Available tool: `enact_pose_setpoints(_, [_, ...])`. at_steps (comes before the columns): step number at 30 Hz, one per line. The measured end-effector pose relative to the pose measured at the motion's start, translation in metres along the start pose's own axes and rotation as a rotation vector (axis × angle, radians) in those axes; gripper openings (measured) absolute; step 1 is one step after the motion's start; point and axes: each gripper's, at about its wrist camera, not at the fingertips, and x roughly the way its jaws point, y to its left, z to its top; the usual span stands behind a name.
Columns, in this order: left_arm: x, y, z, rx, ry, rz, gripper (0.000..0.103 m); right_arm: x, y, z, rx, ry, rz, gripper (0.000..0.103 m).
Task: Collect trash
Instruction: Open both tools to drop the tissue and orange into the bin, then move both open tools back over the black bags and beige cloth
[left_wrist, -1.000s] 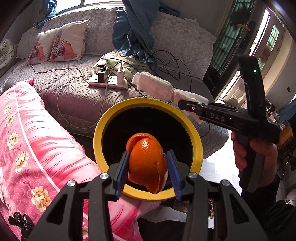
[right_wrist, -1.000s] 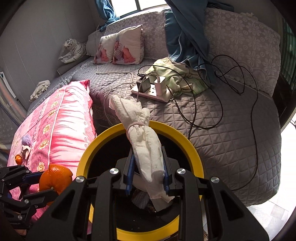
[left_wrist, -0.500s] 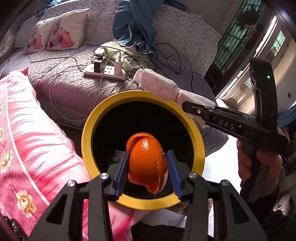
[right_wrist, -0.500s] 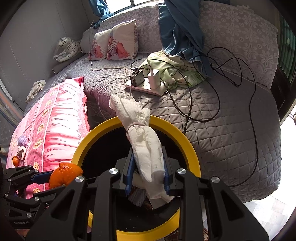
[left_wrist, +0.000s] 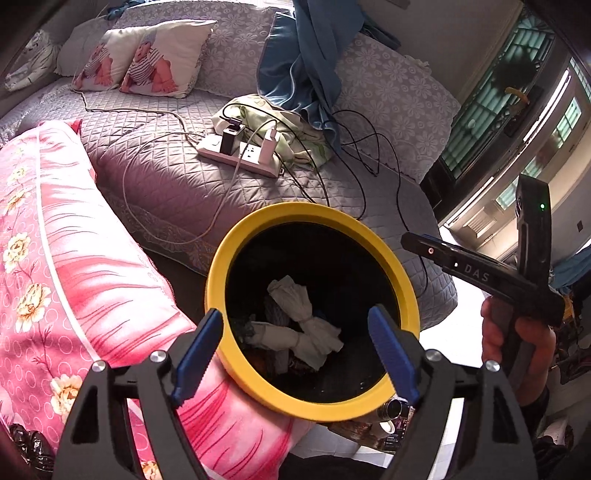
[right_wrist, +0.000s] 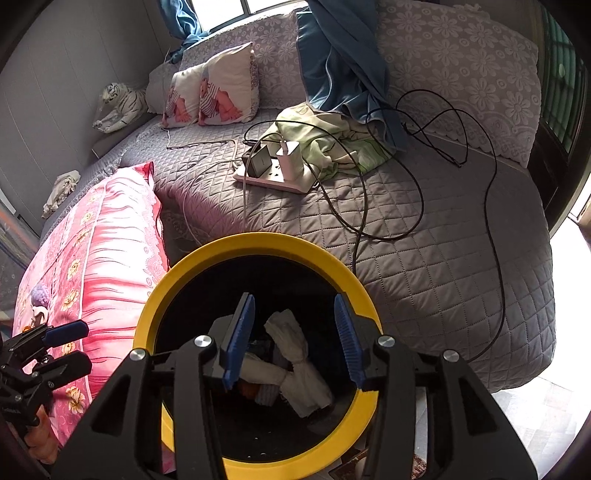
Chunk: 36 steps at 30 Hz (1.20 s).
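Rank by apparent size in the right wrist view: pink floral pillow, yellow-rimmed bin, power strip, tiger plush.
1. Pink floral pillow and yellow-rimmed bin: look about alike; the bin sits nearest the camera, so I won't rank them.
2. Power strip.
3. Tiger plush: smallest, though it is also farthest back.

Only legible txt: "DAS" in pale caps on the black body of the right tongs (left_wrist: 476, 272), seen in the left wrist view. It runs along the arm, just past two small dots, one reddish. Nothing else readable in either view; any print on the power strip (right_wrist: 275, 177) and chargers is too small to make out.
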Motion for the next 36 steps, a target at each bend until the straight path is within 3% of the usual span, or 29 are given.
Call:
enact_pose_setpoints(10, [-0.064,0.045,-0.016,-0.04,-0.094,0.047,0.078,-0.001,0.05,0.011,-0.088,-0.012,0.069,0.048])
enact_pose_setpoints(16, [-0.107,0.072,-0.041,-0.044,-0.145,0.096,0.083,0.002,0.103,0.017,-0.183,-0.014,0.144,0.056])
enact_pose_setpoints(26, [-0.174,0.136,-0.097,-0.162,-0.207,0.186,0.085,0.023,0.209,0.017,-0.367,0.034,0.317,0.056])
enact_pose_setpoints(36, [-0.189,0.159,-0.151,-0.213,-0.193,0.219,0.085,0.045,0.313,0.004,-0.534,0.116,0.478,0.056])
